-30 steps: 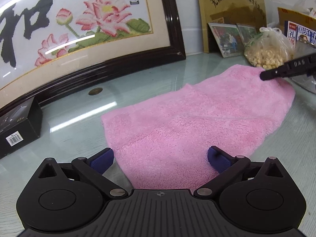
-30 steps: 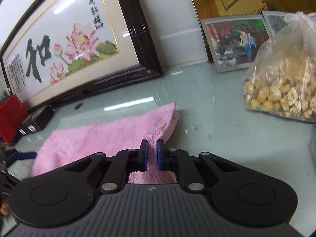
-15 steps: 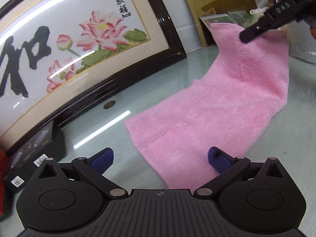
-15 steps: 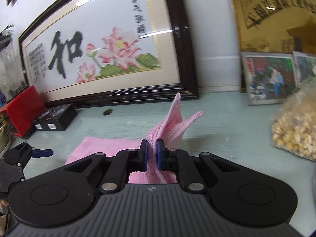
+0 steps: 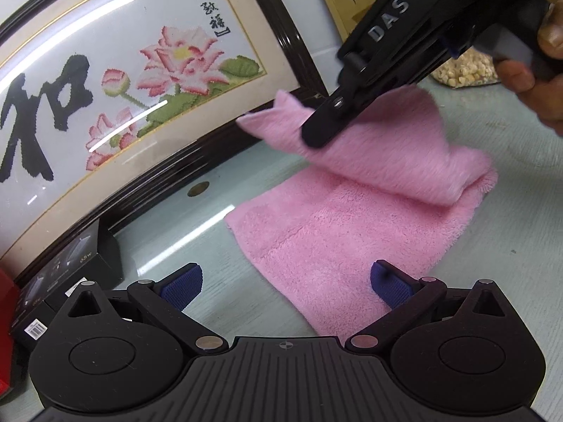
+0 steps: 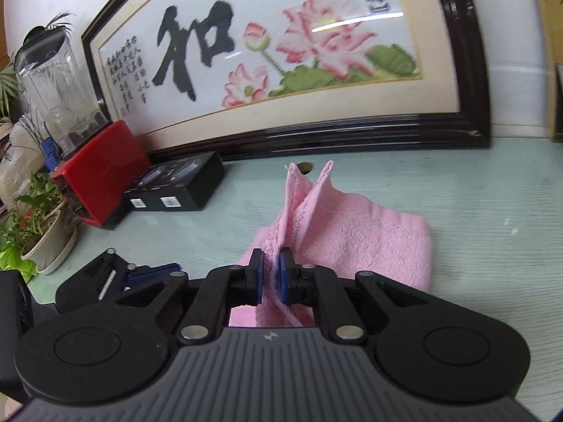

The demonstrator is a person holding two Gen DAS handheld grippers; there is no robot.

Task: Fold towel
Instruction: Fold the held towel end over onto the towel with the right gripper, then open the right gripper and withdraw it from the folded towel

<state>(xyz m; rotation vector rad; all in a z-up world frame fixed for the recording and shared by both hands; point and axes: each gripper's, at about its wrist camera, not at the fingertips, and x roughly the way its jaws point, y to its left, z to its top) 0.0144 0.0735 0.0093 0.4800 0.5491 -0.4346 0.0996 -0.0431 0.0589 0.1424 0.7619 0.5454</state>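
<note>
A pale green glass worktop (image 5: 510,176) fills the lower half of both views, glossy, with streaks of strip-light reflected in it. Along the back leans a big cross-stitch picture (image 6: 281,52) in a dark moulded frame, pink lotus and a bold black character under glass. In the right wrist view's left side sit a red box (image 6: 102,172), black cartons (image 6: 176,190) with barcode labels, a potted plant (image 6: 31,225) and a clear blender jug (image 6: 56,84). In the upper right of the left wrist view there's a bag of pale nuts (image 5: 464,70), partly hidden.

The towel (image 5: 334,239) is pink, plush, fleecy, lying flat across the middle of the worktop, its far end lifted and curling back over itself in a soft roll. The right tongs (image 6: 271,274) are clamped on that lifted edge, two corners poking up beyond the blue pads like ears. The left tongs (image 5: 285,285) stand wide, gripping nothing, low over the near edge of the towel, one pad over the fabric and the other over bare glass. A hand (image 5: 542,81) grips the right handle, upper right.
</note>
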